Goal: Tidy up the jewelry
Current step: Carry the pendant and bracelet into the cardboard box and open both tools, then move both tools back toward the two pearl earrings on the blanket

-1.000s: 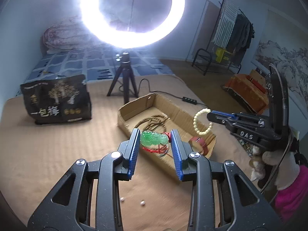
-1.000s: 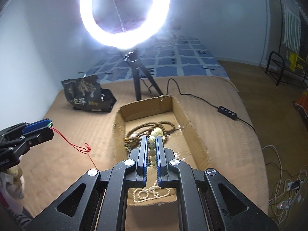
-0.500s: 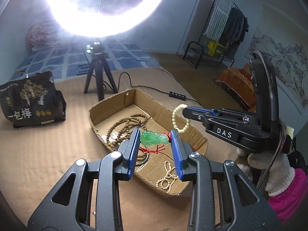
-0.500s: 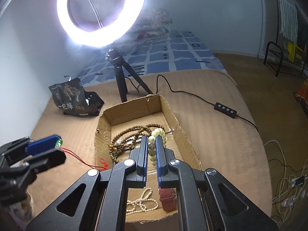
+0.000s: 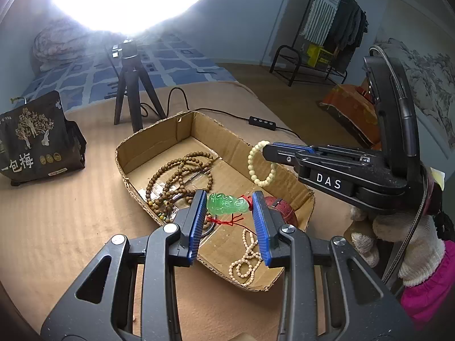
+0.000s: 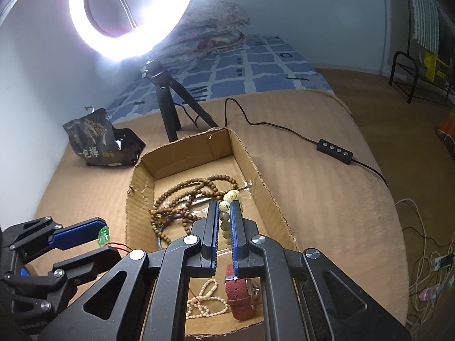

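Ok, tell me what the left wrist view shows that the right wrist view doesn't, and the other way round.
Only the left wrist view: the gloved hand behind the right gripper, the clothes rack, and the cream bracelet as a whole loop.

Only the right wrist view: the full light ring, the folded quilt, and the red watch strap end to end.

Both: the cardboard box, brown beads, the green pendant clamped in the left gripper, and the black snack bag.
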`<state>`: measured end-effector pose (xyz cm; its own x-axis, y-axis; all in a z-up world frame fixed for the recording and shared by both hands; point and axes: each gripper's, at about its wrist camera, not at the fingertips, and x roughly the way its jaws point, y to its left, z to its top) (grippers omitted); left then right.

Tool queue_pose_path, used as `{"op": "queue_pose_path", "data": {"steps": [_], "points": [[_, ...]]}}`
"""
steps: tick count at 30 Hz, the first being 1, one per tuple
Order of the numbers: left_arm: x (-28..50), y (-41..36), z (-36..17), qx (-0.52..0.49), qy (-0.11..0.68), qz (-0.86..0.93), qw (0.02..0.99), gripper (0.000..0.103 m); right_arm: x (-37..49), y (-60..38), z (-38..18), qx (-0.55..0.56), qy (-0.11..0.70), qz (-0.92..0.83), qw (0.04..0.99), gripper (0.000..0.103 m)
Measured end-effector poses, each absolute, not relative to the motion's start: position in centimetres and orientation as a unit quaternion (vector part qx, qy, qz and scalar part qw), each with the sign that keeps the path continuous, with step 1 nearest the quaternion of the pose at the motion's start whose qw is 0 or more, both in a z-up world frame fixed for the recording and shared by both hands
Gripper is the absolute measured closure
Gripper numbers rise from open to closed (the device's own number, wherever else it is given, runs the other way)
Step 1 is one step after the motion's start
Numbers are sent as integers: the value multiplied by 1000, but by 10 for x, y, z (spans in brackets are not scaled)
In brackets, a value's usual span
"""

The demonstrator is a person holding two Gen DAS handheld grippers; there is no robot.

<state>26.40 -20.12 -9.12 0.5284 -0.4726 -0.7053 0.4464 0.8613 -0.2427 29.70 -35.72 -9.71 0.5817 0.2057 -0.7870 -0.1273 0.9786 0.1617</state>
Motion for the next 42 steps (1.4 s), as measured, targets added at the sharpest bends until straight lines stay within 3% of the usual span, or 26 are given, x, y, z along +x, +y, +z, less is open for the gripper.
{"op": "queue_pose_path", "data": {"steps": [3, 5, 7, 28, 31, 42], "points": [[265, -200, -91, -18, 410, -259, 874, 62, 297, -359, -97, 42, 450, 89, 888, 96], [265, -199, -91, -20, 411, -258, 874, 55, 296, -360, -96, 41, 448, 83, 889, 83], [264, -199, -91, -18, 410, -257, 875, 55, 295, -362, -93, 42, 443, 77, 892, 72], [239, -132, -59, -32, 383, -221, 896, 55, 254, -355, -60, 53, 423, 81, 901, 71], [233, -112, -56, -33, 380, -210, 900, 55, 241, -344, -57, 46, 423, 94, 900, 61], [218, -49, -95, -26, 415, -179, 891, 55, 192, -285, -69, -12, 438, 150, 886, 60]]}}
